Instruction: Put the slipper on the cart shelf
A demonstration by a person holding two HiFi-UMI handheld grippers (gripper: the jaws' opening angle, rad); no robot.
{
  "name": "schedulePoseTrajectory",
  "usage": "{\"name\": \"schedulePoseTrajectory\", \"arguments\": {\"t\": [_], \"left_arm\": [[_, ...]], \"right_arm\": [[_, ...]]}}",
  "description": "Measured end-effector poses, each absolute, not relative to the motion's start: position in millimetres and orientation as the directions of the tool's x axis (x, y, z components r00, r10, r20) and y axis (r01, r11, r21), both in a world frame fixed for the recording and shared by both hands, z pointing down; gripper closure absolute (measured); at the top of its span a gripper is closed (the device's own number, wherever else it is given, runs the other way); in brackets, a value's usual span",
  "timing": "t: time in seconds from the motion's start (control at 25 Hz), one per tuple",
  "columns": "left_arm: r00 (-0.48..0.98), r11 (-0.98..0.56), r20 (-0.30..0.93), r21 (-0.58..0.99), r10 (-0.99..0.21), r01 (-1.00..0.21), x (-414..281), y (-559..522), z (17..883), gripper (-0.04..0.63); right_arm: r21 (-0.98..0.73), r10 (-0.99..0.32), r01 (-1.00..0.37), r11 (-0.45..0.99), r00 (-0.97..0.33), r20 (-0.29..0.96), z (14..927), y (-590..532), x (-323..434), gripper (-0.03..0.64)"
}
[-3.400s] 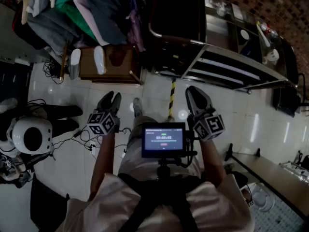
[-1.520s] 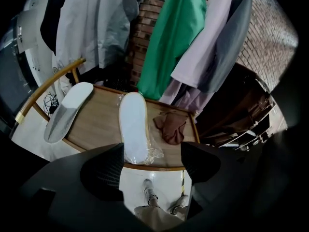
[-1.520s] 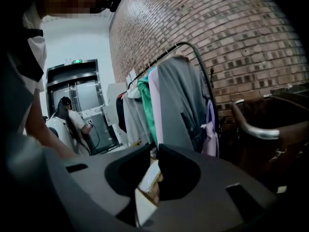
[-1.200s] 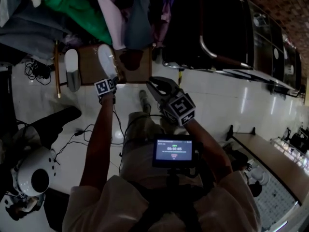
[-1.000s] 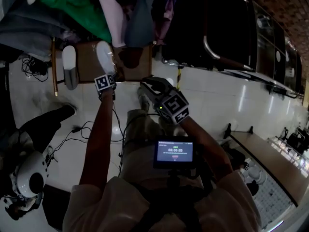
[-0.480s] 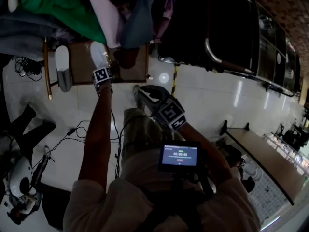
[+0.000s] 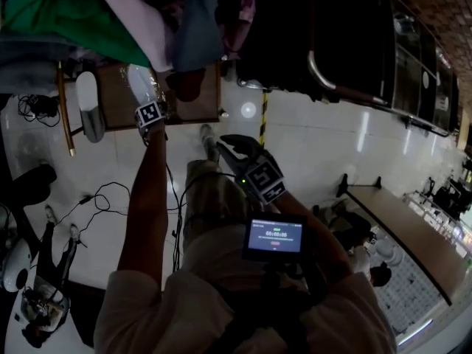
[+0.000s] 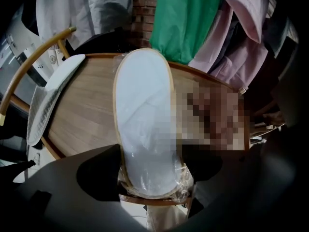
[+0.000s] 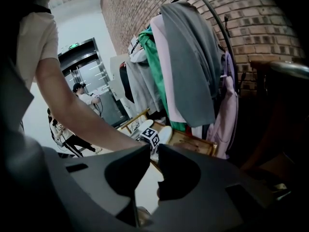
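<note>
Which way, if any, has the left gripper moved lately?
Yes: the left gripper went from the floor to the wooden table; its jaws, just closing a little, straddle the slipper.

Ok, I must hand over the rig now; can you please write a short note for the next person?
Left gripper: pointing down over the white slipper on the wooden table; jaws wide, one each side of its near end, just been closing, no grip visible.
Right gripper: in the air, jaws nearly together, empty.
Second slipper: at the table's edge.
Done: approach only.
Left to do: grip, lift, carry to the cart, set on its shelf.
</note>
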State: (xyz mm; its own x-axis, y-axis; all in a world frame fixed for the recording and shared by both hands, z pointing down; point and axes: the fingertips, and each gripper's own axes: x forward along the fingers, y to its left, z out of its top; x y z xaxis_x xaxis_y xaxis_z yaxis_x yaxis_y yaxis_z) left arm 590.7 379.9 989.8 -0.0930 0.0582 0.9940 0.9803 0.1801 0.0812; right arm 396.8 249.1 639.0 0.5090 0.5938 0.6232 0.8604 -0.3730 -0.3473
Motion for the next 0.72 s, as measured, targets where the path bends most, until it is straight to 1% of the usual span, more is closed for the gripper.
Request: {"name": "schedulePoseTrajectory", "arguments": {"t": [0.08,0.16,0.36,0.64,0.72], "left_arm": [[-0.111,0.184,0.993,0.101,0.041,0.978,592.1,383.7,986.9,0.195],[-0.161,0.177,0.986,0.152,0.034,0.972,589.2,385.9,984.7,0.2],[-0.347,0.123,0.929,0.333,0.126,0.935,579.6,399.6,979.7,0.202],[-0.522,-0.053,0.83,0.54,0.197,0.84,586.8,390.6,958.8,0.204],[-0.549,-0.08,0.805,0.577,0.224,0.813,590.0,389.3,948.4,0.233]], "right_arm": [[-0.339,0.6,0.863,-0.374,0.504,0.622,638.6,248.9,396.0,0.552],[-0.334,0.605,0.866,-0.373,0.499,0.62,638.5,248.6,395.1,0.552],[-0.346,0.608,0.863,-0.369,0.506,0.612,637.1,246.2,397.0,0.552],[-0.346,0.603,0.848,-0.401,0.529,0.597,635.4,243.5,409.8,0.552],[-0.35,0.592,0.841,-0.412,0.539,0.599,635.1,243.3,414.4,0.552]]}}
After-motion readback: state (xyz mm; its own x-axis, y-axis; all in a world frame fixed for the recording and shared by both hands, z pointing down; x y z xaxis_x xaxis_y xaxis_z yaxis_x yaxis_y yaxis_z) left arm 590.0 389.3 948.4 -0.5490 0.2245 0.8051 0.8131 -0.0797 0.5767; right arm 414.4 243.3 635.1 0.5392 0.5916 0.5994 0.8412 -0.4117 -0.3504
